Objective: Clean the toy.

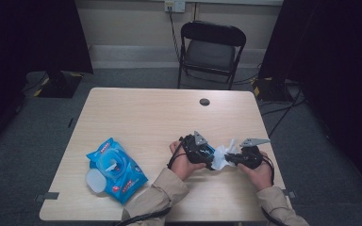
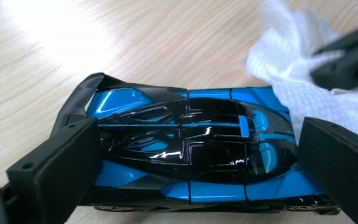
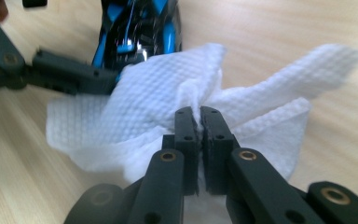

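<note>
Wiping looks to be the job in hand: the glossy blue-and-black toy car (image 2: 191, 149) sits clamped lengthwise between the two black jaws of the left gripper (image 1: 199, 151), which press on its nose and tail, so its long axis runs across that grip. The right gripper (image 3: 199, 122) has its jaws pressed together on a bunched white embossed paper wipe (image 3: 163, 100), just beside one end of the car; whether the wipe touches the bodywork there is hard to tell. Both hover low over the pale wooden table (image 1: 146, 117), right of the blue wipes packet (image 1: 115, 168).
</note>
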Motion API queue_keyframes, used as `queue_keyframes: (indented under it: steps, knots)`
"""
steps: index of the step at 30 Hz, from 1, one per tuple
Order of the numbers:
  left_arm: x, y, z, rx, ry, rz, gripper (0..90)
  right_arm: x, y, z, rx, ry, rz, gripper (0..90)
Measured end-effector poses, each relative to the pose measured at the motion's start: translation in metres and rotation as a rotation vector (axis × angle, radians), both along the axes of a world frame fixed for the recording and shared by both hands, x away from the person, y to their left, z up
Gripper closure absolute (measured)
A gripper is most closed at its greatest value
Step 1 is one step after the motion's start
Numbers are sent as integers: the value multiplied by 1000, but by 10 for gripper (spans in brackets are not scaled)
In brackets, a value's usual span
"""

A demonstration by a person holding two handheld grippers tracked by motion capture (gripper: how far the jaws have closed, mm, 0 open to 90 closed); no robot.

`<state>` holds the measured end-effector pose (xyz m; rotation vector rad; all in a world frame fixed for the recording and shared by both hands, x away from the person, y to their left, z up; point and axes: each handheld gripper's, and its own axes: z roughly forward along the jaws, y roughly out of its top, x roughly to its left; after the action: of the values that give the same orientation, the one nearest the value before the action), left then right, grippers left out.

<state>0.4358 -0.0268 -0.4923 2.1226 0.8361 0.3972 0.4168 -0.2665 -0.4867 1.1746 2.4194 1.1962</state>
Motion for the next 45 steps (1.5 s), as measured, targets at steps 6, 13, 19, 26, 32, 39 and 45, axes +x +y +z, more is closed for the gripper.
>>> queue_keyframes:
  steps: [6, 13, 19, 26, 32, 39, 45]
  knots:
    - [0, 0, 0, -3, -5, -4, 0, 16, -5, 20, 36, -26, -51, 867]
    - [0, 1, 0, 1, -5, -9, 0, 43, 3, 30, 48, -49, -109, 867]
    - [0, 1, -1, -2, -6, -10, 0, 64, 25, 20, 7, -45, -138, 865]
    - [0, 1, -1, -9, -8, -9, 0, 79, 54, 1, -24, 5, -118, 860]
    - [-2, 2, -3, -24, -17, -8, 0, 87, 76, -10, -40, 29, -96, 855]
    - [-1, 3, -3, -22, -18, -8, 0, 93, 90, -10, -48, 23, -50, 862]
    - [-1, 3, -3, -23, -19, -8, 0, 93, 87, -12, -30, 17, -32, 866]
